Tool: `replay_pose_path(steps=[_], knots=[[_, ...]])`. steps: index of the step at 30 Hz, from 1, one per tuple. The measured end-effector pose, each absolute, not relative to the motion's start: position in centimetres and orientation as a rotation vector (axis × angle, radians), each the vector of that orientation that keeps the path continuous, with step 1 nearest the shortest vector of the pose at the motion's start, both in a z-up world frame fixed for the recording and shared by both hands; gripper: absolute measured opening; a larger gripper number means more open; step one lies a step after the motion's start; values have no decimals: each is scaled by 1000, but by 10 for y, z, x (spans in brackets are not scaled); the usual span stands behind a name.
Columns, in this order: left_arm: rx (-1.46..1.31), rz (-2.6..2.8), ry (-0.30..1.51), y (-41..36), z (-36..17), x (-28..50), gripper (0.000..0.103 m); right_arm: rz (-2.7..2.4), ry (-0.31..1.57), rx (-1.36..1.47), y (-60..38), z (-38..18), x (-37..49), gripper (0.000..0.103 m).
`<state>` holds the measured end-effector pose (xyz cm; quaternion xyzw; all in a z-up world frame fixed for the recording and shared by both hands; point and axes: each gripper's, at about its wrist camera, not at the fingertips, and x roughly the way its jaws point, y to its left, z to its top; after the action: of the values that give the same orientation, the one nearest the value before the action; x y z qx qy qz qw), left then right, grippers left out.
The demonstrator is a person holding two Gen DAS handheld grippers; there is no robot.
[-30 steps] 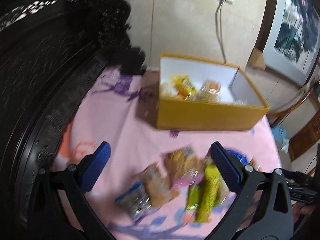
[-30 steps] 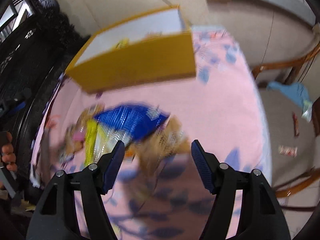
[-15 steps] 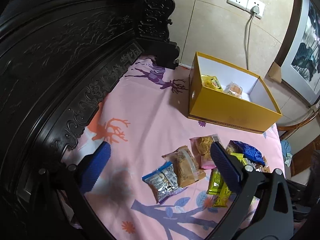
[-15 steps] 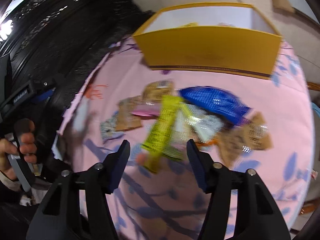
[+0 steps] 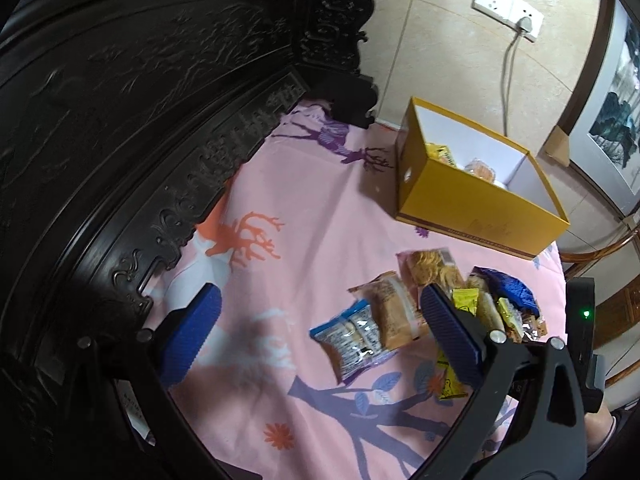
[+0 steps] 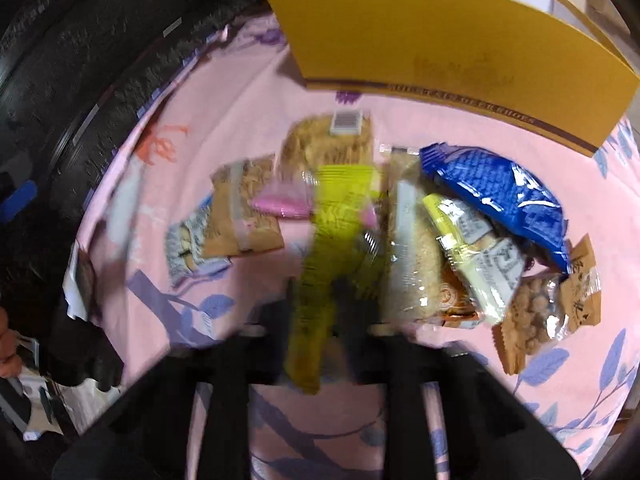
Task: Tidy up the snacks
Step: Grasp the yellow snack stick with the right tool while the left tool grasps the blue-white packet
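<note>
A yellow cardboard box (image 5: 472,216) stands open on the pink bedsheet (image 5: 312,200), with a yellow packet (image 5: 440,154) and an orange one (image 5: 480,170) inside. Before it lies a pile of snacks: a blue bag (image 6: 500,196), a brown biscuit packet (image 5: 392,312), a blue-white packet (image 5: 348,336) and a long yellow-green packet (image 6: 332,232). My right gripper (image 6: 320,300) is blurred and shut on the near half of the yellow-green packet. Over the sheet, my left gripper (image 5: 320,336) is open and holds nothing, just left of the pile.
A dark carved wooden headboard (image 5: 120,120) borders the sheet on the left. Behind the box is a tiled wall with a socket and cable (image 5: 508,8). A framed picture (image 5: 616,120) and wooden furniture (image 5: 600,248) stand at the right. A person's hand (image 6: 6,344) shows at the left edge.
My right gripper has come down over the pile and its jaws have closed on the yellow-green packet. The left gripper has drifted left of the snacks and stays open.
</note>
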<state>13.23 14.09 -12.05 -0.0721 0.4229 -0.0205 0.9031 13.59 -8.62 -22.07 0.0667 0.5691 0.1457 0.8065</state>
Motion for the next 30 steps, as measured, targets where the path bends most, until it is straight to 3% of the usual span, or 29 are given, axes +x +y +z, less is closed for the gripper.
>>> replay_pose_path(steps=[4,6,15,17,19,21,26,28,30], knots=[[-152,-18,901,146,-129,136,101,313,1227,142,-87,-219,136,13],[-127,-17,915,144,-135,140,101,319,1223,177,-90,-213,134,0],[155,-92,971,101,-177,147,101,369,1218,225,-98,-207,121,1],[146,-100,981,99,-178,147,101,364,1229,228,-95,-212,126,11],[121,-103,984,103,-176,147,101,357,1239,229,-90,-215,132,34],[123,-102,984,104,-175,147,101,343,1239,213,-85,-218,137,39],[177,-110,974,104,-178,148,101,324,1252,112,-68,-232,145,38],[203,-121,974,100,-183,149,101,315,1252,70,-66,-233,144,21],[225,-143,972,95,-188,149,101,321,1262,104,-72,-234,143,21]])
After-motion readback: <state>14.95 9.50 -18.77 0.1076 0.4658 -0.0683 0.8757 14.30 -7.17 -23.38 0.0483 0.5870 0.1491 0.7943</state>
